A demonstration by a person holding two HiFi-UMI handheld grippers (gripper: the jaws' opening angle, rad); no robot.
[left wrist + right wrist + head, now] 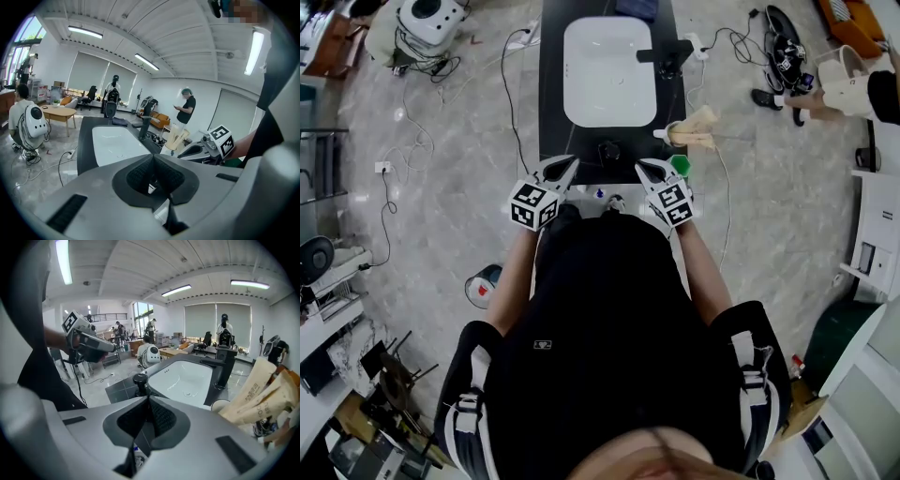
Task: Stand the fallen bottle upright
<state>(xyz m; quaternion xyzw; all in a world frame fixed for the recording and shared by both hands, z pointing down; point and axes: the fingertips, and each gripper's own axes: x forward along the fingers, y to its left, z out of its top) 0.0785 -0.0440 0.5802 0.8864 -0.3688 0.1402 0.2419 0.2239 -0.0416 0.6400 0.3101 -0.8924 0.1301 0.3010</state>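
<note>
Head view has the bottle (pixel 602 195) as just a small bit with blue on it at the near edge of the tabletop (pixel 551 112). It's right between the two grippers and half tucked under the person's chest, so honestly can't tell if it's lying down or standing. Right gripper view catches a sliver of it too, white with blue, down through the gap under the fingers.

Neither gripper has it. Left gripper (pixel 565 167) fingers are pressed together with nothing in them. Same deal for the right gripper (pixel 645 169): tips meeting, empty. Both hover side by side over that near edge, pointing toward the sink (pixel 609 70).

A black knob (pixel 607 150) sits between the sink and the near edge, and there's a black faucet (pixel 666 54) on the sink's right side. Paper bags (pixel 694 127) lie at the tabletop's right edge, with a green thing (pixel 679 165) just beside the right gripper. Cables (pixel 403 122) run over the floor.
</note>
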